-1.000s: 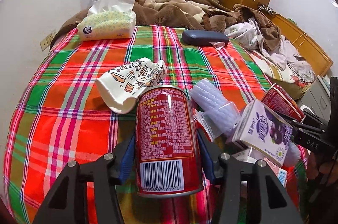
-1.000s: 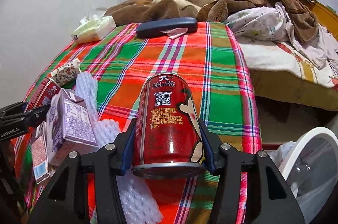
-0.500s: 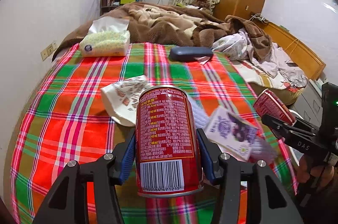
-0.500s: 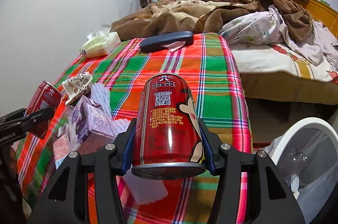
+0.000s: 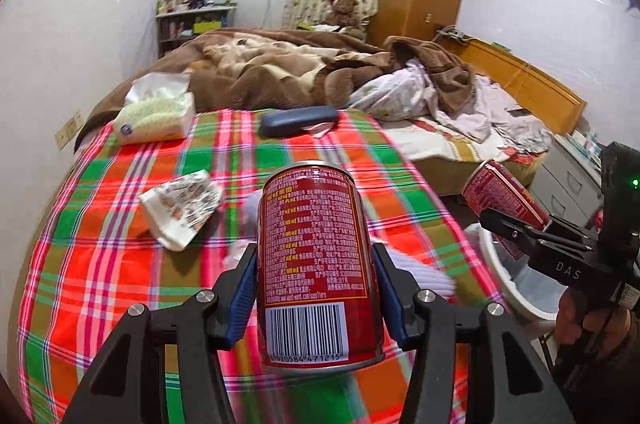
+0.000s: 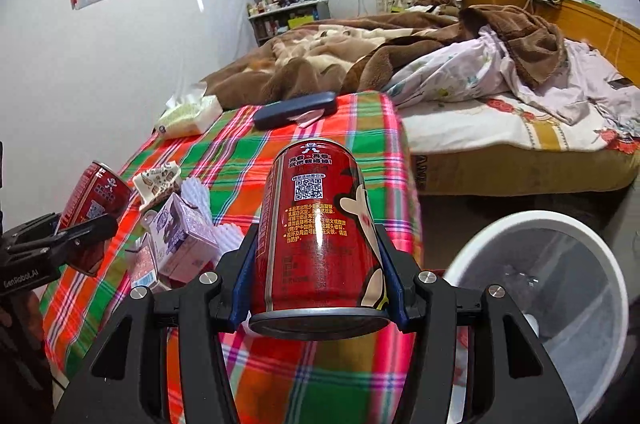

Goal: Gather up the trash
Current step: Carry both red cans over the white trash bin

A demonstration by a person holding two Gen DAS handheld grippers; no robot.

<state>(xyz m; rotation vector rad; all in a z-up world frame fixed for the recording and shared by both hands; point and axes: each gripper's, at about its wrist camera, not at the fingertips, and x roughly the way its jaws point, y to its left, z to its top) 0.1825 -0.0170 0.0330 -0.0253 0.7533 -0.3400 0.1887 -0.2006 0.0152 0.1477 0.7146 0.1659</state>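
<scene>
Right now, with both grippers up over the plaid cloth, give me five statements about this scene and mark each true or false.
1. The left gripper is shut on a red can. True.
2. The right gripper is empty. False: it grips a second red can.
3. The white bin stands on the plaid cloth. False: it stands beside the cloth, off its edge.
4. A purple carton lies on the cloth. True.
5. The tissue pack sits in the bin. False: it sits at the cloth's far corner.
</scene>
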